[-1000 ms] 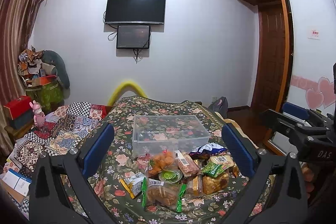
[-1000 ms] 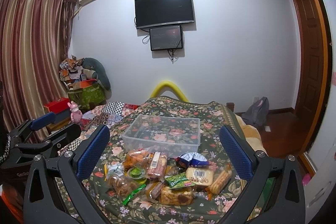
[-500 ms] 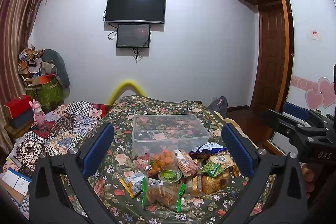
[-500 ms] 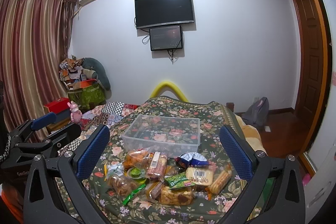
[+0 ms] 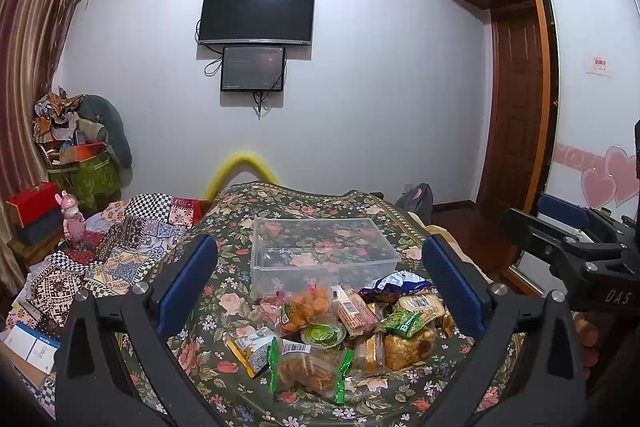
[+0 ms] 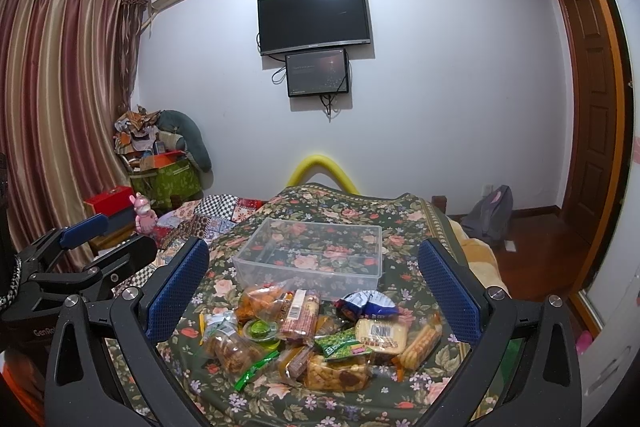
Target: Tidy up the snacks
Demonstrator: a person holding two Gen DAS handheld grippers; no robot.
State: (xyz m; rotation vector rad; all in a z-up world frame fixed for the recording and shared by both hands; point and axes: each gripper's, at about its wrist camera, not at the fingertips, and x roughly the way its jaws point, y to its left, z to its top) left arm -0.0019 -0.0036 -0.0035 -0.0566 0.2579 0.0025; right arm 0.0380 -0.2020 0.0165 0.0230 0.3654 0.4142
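A pile of snack packets [image 5: 344,331] lies on the floral tablecloth [image 5: 224,307], just in front of an empty clear plastic box [image 5: 320,255]. The pile [image 6: 312,331] and the box [image 6: 312,255] show in the right wrist view too. My left gripper [image 5: 320,279] is open and empty, held above the near side of the pile. My right gripper [image 6: 316,279] is open and empty, at about the same height. Each gripper shows in the other's view: the right one [image 5: 576,247] at the right edge, the left one [image 6: 80,247] at the left edge.
A patchwork-covered surface [image 5: 108,255] lies left of the table, with a pink figure [image 5: 72,223] and red box [image 5: 32,199]. A yellow foam arch [image 5: 244,171] stands behind the table. A grey backpack [image 6: 492,215] sits on the floor at right, near a wooden door [image 6: 588,131].
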